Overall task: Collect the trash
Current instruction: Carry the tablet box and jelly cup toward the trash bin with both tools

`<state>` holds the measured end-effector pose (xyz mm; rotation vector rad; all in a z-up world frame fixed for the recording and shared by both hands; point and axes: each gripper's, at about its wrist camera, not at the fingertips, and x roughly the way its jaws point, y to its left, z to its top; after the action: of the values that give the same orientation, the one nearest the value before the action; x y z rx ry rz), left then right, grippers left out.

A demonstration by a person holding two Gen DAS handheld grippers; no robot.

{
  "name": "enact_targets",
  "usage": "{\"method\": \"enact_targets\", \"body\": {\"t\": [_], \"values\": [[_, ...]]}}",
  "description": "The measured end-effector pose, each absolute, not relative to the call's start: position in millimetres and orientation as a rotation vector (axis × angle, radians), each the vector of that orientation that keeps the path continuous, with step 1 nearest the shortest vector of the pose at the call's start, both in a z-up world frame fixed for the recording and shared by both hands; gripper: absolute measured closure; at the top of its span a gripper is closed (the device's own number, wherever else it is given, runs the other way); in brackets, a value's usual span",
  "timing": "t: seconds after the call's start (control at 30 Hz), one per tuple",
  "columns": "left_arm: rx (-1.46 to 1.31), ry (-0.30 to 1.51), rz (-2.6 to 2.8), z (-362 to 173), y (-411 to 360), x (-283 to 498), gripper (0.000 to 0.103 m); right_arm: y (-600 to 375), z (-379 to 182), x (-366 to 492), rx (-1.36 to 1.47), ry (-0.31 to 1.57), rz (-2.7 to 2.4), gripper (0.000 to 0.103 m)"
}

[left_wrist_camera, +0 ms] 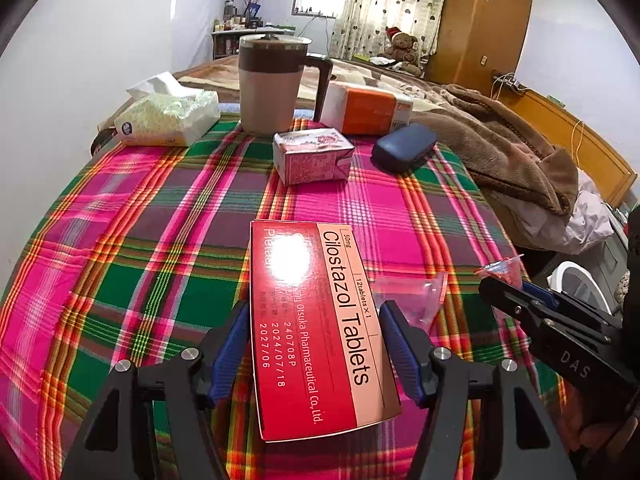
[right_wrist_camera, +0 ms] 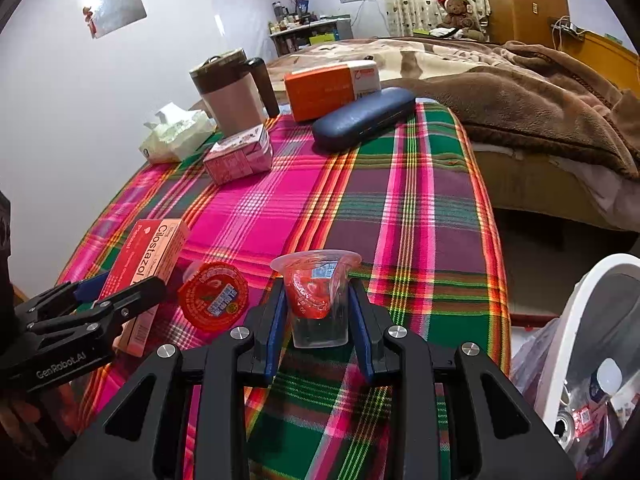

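My left gripper [left_wrist_camera: 314, 316] is shut on a red Cilostazol tablet box [left_wrist_camera: 316, 324], its fingers against both long sides; the box also shows in the right wrist view [right_wrist_camera: 150, 268]. My right gripper [right_wrist_camera: 318, 300] is shut on a clear plastic jelly cup [right_wrist_camera: 318, 300] with its red peeled lid folded inside, held just above the plaid tablecloth [right_wrist_camera: 400, 220]. A second jelly cup with a red foil lid [right_wrist_camera: 212, 296] lies on the cloth between the two grippers. A white trash bin [right_wrist_camera: 580, 308] with rubbish in it stands at the right, below the table edge.
At the table's far end stand a brown jug [left_wrist_camera: 268, 84], a tissue pack [left_wrist_camera: 168, 120], a pink carton [left_wrist_camera: 312, 156], an orange box [left_wrist_camera: 368, 110] and a blue glasses case [left_wrist_camera: 404, 148]. A bed with a brown blanket [right_wrist_camera: 540, 100] lies to the right.
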<state>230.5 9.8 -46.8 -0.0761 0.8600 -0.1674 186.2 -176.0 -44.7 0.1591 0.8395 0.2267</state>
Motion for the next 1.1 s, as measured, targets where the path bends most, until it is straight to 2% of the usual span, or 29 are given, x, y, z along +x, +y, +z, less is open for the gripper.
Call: {"method": "enact_targets", "body": {"t": [0.67,1.1], "values": [[-0.041,0.724,-0.263,9.1,-20.2,176.6,0.037,-207.8,-5.1,139.3,0.191,0.712,0.175,0.072],[0.002,0.640,-0.392,40.2,-74.5,144.6,0.037,-253.0,15.1,99.6,0.218,0.634,0.066,0.072]]}}
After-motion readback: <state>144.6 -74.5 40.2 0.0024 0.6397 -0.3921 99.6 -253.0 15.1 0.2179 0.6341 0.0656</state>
